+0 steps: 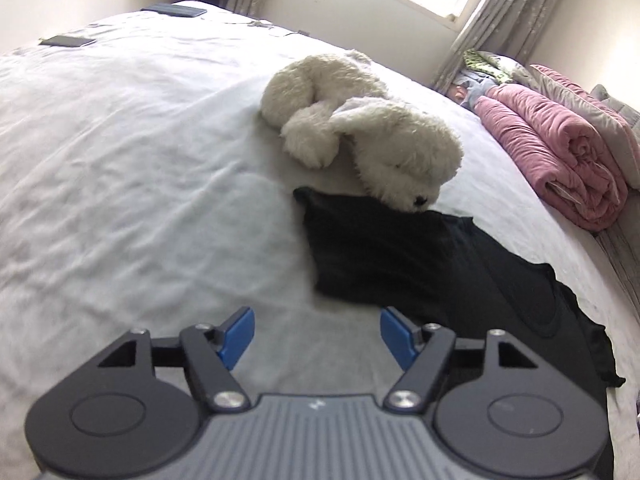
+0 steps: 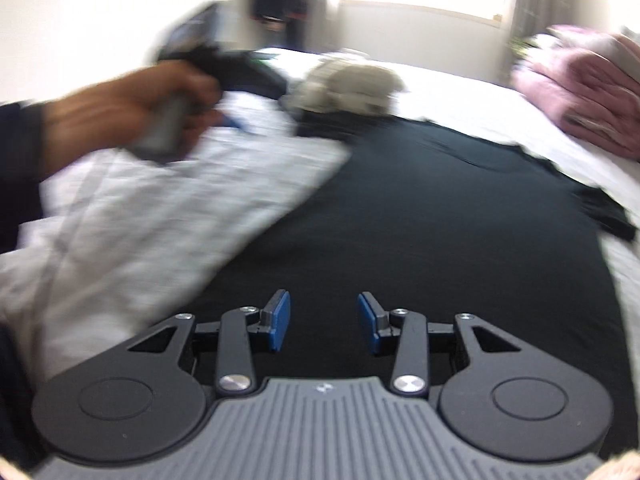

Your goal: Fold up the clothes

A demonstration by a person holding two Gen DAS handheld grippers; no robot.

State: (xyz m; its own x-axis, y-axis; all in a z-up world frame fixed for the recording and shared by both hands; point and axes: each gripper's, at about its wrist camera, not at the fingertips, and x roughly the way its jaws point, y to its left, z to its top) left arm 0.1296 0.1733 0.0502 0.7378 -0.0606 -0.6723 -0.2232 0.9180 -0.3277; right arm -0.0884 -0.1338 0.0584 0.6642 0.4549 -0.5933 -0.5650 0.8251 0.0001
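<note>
A black garment (image 1: 420, 264) lies spread flat on the white bed sheet (image 1: 140, 160), its far corner touching a plush toy's nose. My left gripper (image 1: 316, 330) hovers open over the sheet, just left of the garment's near edge, with nothing between its blue pads. In the right wrist view the same black garment (image 2: 420, 220) fills the middle, and my right gripper (image 2: 323, 320) stands open above it, holding nothing. That view is motion-blurred. A person's hand (image 2: 132, 116) holds the left gripper's handle at the upper left there.
A white plush dog (image 1: 360, 132) lies on the bed beyond the garment. A rolled pink quilt (image 1: 560, 148) sits at the right edge. Two flat dark devices (image 1: 68, 41) rest far left on the sheet. Curtains and a window stand behind.
</note>
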